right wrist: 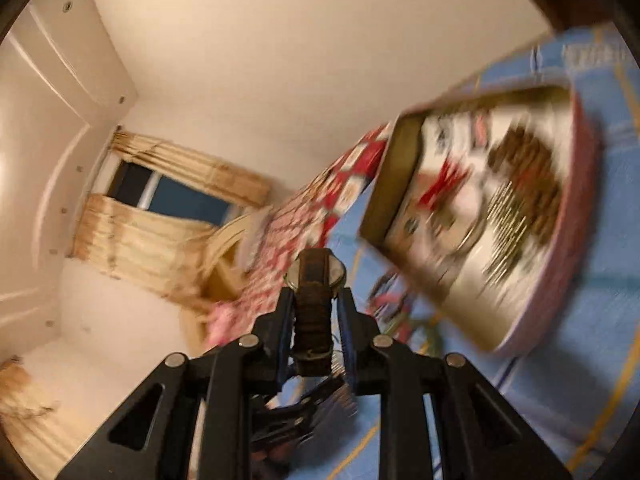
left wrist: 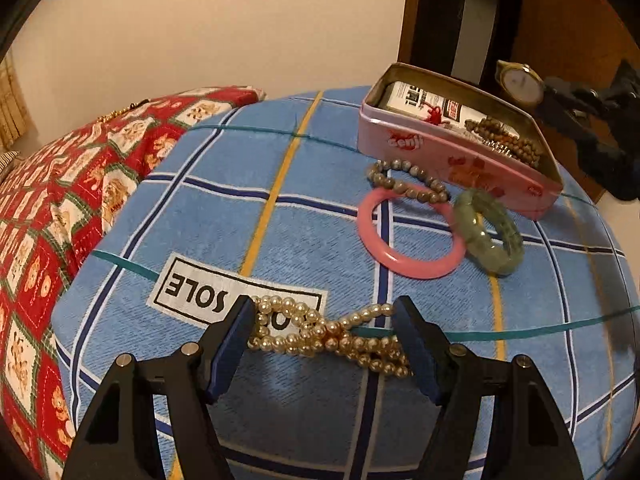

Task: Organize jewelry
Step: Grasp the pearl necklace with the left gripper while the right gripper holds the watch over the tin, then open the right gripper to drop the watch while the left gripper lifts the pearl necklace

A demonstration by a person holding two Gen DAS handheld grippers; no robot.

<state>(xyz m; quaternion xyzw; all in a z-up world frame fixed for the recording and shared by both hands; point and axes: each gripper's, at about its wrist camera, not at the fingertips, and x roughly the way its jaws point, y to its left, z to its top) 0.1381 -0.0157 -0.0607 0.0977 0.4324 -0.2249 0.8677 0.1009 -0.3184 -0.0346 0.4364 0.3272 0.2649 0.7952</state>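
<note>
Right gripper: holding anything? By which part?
Yes. The right gripper is shut on the watch, its fingers clamping the brown strap just below the case. The left gripper is open, holding nothing.

Layout, left wrist view: everything sits on the bed (left wrist: 248,216). Pearl necklace (left wrist: 332,336) nearest, lying between the spread fingers of the left tool (left wrist: 326,340), partly over the sewn label (left wrist: 236,292). Further back and right: ring bangle (left wrist: 412,236), with the bead bracelet (left wrist: 408,184) overlapping its far edge and the chunky bangle (left wrist: 490,232) touching its right side. Tin (left wrist: 460,152) behind all three, open, holding a card and a bead string (left wrist: 508,140). Quilt (left wrist: 60,200) along the bed's left side. Right tool (left wrist: 576,108) in the air behind the tin's right end, clamping the watch (left wrist: 520,82).

Right wrist view: watch strap (right wrist: 314,320) between the right tool's (right wrist: 316,312) fingers, tin (right wrist: 488,216) ahead and right; blurred.
</note>
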